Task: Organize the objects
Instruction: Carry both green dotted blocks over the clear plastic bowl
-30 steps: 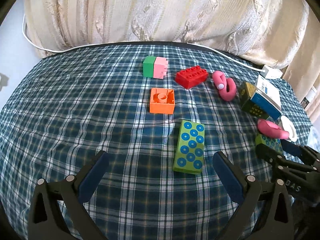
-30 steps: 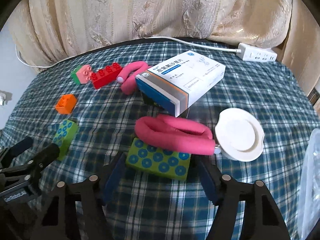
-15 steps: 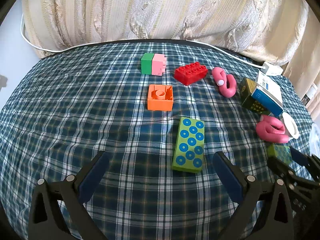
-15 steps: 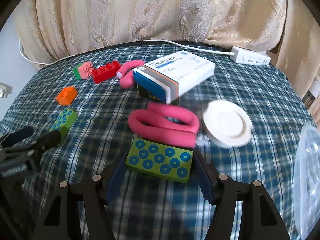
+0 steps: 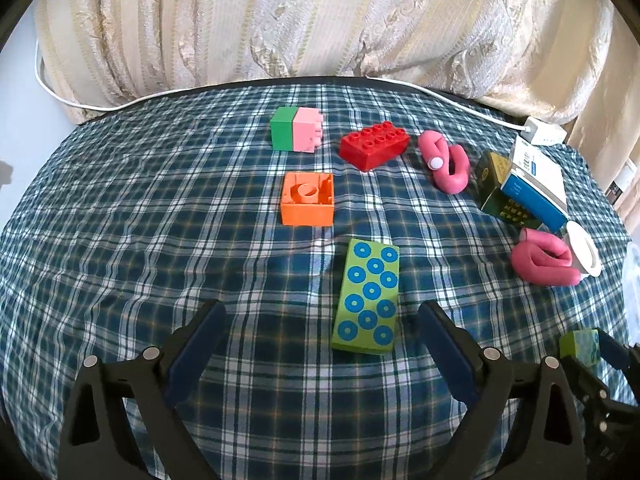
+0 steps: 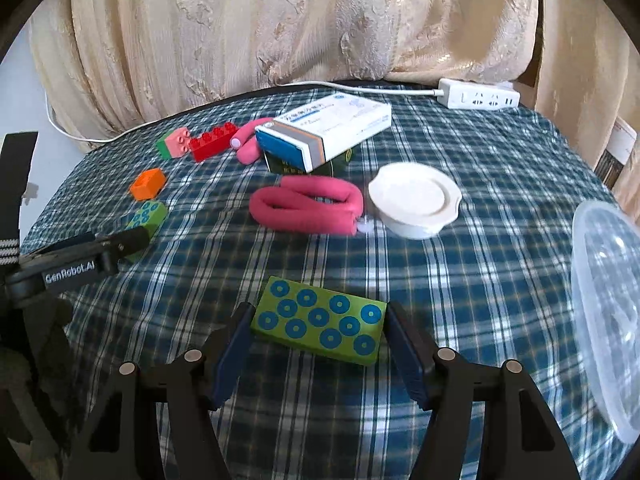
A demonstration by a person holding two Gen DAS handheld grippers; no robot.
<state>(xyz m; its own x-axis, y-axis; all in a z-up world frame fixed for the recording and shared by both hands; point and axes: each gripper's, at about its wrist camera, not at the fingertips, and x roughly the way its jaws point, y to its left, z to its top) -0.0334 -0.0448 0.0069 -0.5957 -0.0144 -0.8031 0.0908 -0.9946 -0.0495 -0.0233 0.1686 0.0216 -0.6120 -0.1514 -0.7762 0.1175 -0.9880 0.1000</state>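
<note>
Fingers of the left gripper (image 5: 322, 340) stand spread, having just narrowed slightly, above the plaid counter (image 5: 120, 220); a green dotted block (image 5: 367, 296) lies flat just ahead, untouched. From the right wrist, the right gripper (image 6: 320, 344) pinches a second green dotted block (image 6: 320, 326) by its ends, beside a clear plastic container (image 6: 608, 312).

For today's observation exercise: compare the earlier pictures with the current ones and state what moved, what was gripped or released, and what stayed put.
The right gripper, shut on a green dotted block, has drawn it back from the pink foam curler it lay against. The left gripper has just been closing slightly, nothing between its pads; the second dotted block lies ahead. The medicine box, white lid and other bricks stayed put.
</note>
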